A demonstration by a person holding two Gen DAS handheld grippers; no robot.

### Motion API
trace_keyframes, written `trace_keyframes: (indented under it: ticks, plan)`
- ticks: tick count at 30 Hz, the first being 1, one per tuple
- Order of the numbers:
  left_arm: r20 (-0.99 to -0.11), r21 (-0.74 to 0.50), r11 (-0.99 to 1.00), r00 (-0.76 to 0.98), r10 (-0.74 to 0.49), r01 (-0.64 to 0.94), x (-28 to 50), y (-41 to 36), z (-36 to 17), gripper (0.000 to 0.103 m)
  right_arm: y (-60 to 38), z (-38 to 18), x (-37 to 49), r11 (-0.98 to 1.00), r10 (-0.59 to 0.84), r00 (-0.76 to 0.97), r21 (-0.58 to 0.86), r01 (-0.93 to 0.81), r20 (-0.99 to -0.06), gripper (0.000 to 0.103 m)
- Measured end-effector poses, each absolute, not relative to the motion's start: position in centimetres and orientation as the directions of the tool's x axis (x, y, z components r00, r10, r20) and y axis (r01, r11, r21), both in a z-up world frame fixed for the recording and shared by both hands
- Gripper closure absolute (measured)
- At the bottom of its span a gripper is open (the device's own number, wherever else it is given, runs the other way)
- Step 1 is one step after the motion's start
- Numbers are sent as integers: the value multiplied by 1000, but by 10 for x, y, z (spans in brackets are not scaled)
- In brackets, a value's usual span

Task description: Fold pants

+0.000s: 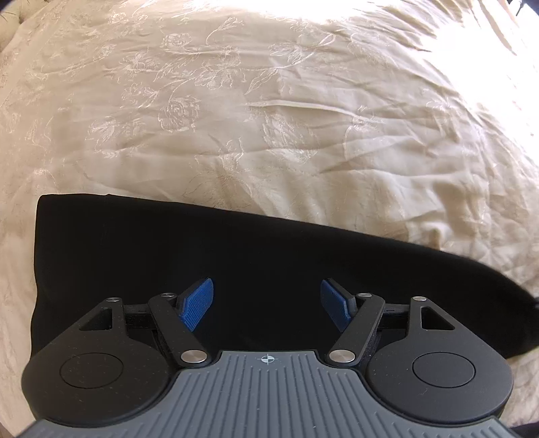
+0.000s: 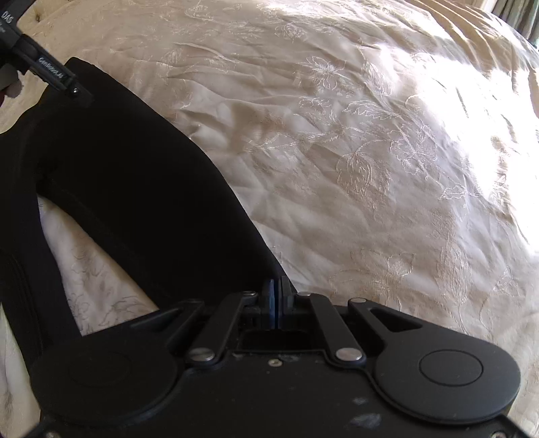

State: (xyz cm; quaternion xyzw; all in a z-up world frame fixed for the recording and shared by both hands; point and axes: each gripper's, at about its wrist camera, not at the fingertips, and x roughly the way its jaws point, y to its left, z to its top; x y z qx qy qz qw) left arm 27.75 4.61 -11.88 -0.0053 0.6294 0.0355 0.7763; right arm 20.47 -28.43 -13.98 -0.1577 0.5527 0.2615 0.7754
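Black pants (image 1: 235,256) lie on a cream embroidered bedspread (image 1: 269,118). In the left wrist view my left gripper (image 1: 266,305) is open, its blue pads (image 1: 197,305) spread wide just above the black cloth, holding nothing. In the right wrist view my right gripper (image 2: 276,303) has its blue pads pressed together on the edge of the pants (image 2: 134,188), whose cloth stretches away to the upper left and is lifted, with bedspread showing under it. The left gripper's body (image 2: 43,72) shows at the far end of the pants in that view.
The bedspread (image 2: 370,151) is wrinkled and sunlit to the right. A curtain (image 2: 518,13) shows at the top right corner of the right wrist view.
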Motion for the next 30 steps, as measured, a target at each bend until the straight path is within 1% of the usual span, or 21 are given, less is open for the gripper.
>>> trace_keyframes:
  ticks: [4,8,10,13,14,15,17,18,20,26,28,30]
  plan:
    - [-977,-32,994,213,-9,-107,292,48,-116,33,-278,-125,164,831,216,292,19,-556,-932,100]
    - [-980,-85,986,191,-56,-147,312,48,-123,33,-267,-124,129,855,190,317,-1,-518,-929,100]
    - [-988,-94,983,139,-72,-157,321,46,-136,33,-262,-126,120,867,187,317,5,-499,-930,100]
    - [-998,-57,983,31,-53,-173,329,43,-165,33,-255,-129,109,883,171,322,-1,-469,-931,100]
    - [-999,-44,984,-3,-45,-175,331,42,-175,36,-252,-129,106,888,161,328,-8,-460,-931,100]
    - [-999,-37,982,-27,-43,-184,332,42,-183,58,-251,-129,105,893,155,333,-13,-450,-930,100]
    - [-999,-2,978,-51,-13,-210,329,43,-188,84,-250,-129,105,905,145,343,-16,-426,-928,100]
    - [-999,-14,976,-34,-22,-216,325,44,-184,89,-250,-128,103,909,141,348,-19,-417,-927,100]
    - [-999,-33,981,24,-29,-193,310,43,-167,93,-251,-124,99,917,134,364,-23,-397,-922,100]
    - [-985,-15,996,173,0,-85,231,41,-117,94,-255,-113,76,953,121,373,2,-304,-920,99]
    - [-981,-21,996,194,-4,-83,205,45,-108,94,-257,-112,65,968,119,368,26,-248,-922,92]
    - [-980,-31,995,201,-12,-92,181,51,-107,95,-263,-112,50,986,121,364,70,-149,-923,84]
